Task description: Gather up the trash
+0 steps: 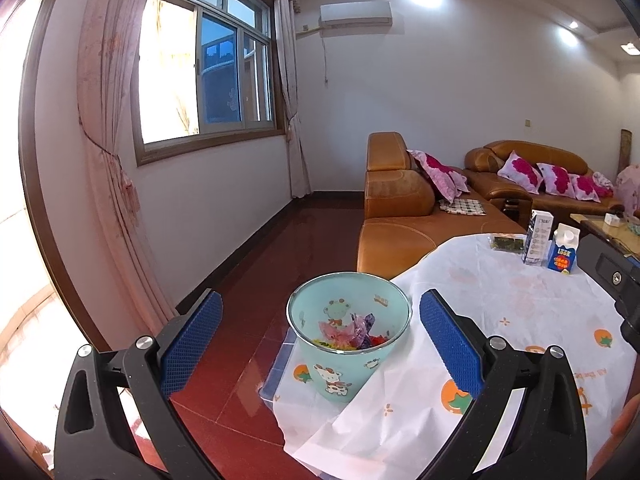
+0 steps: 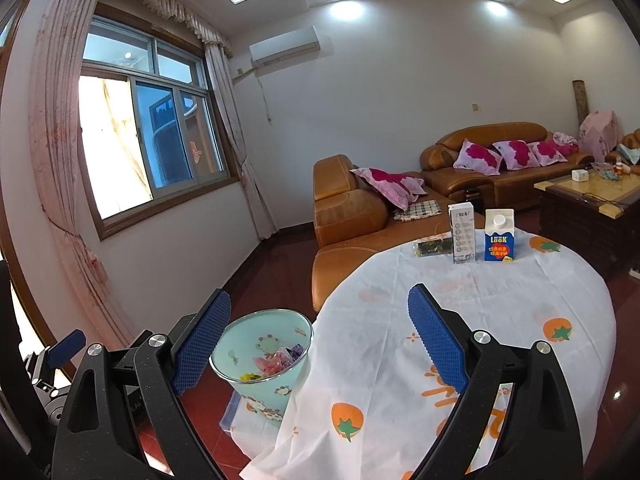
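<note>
A mint-green cartoon waste bin (image 1: 349, 334) (image 2: 264, 356) stands on the floor at the table's near left, with colourful wrappers inside. At the table's far side stand a blue-and-white carton (image 1: 563, 254) (image 2: 499, 236), a tall white box (image 1: 537, 238) (image 2: 462, 234) and a flat dark snack packet (image 1: 506, 243) (image 2: 434, 248). My left gripper (image 1: 320, 338) is open, its blue pads either side of the bin in view, nothing between them. My right gripper (image 2: 320, 340) is open and empty above the table's near edge, and its black body (image 1: 612, 280) shows at the right of the left wrist view.
A white tablecloth with orange fruit prints (image 1: 520, 312) (image 2: 460, 320) covers the round table and hangs over its near edge. Brown leather sofas (image 1: 400, 216) (image 2: 352, 216) with pink cushions stand behind. A glass-topped coffee table (image 2: 588, 196) is at the right. Red tiled floor (image 1: 280, 256) lies to the left.
</note>
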Available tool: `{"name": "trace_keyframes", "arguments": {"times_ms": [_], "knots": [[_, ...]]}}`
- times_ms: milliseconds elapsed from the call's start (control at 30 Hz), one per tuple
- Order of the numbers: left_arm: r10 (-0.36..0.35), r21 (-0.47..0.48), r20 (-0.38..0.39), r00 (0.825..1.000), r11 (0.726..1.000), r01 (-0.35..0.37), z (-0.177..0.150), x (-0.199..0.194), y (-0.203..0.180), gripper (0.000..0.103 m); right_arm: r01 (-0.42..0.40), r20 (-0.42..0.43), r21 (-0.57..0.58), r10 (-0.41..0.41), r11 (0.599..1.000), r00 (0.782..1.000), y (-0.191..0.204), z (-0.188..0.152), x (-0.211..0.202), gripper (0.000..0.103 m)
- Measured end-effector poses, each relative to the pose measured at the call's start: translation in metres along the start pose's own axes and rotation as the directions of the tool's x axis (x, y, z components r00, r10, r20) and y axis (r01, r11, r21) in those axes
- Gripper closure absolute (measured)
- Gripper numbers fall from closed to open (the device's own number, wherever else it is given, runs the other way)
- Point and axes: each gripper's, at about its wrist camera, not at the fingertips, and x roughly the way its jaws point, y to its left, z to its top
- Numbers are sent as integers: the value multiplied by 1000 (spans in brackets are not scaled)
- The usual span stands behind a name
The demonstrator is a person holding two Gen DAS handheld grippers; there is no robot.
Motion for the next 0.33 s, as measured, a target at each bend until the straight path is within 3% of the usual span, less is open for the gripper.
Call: {"name": "trace_keyframes", "arguments": {"times_ms": [333], "knots": [[6,-1,-5,1000,1000,-6,0,1,0,6,8,-10,5,-8,1000,1000,-1,-2,3,14]]}}
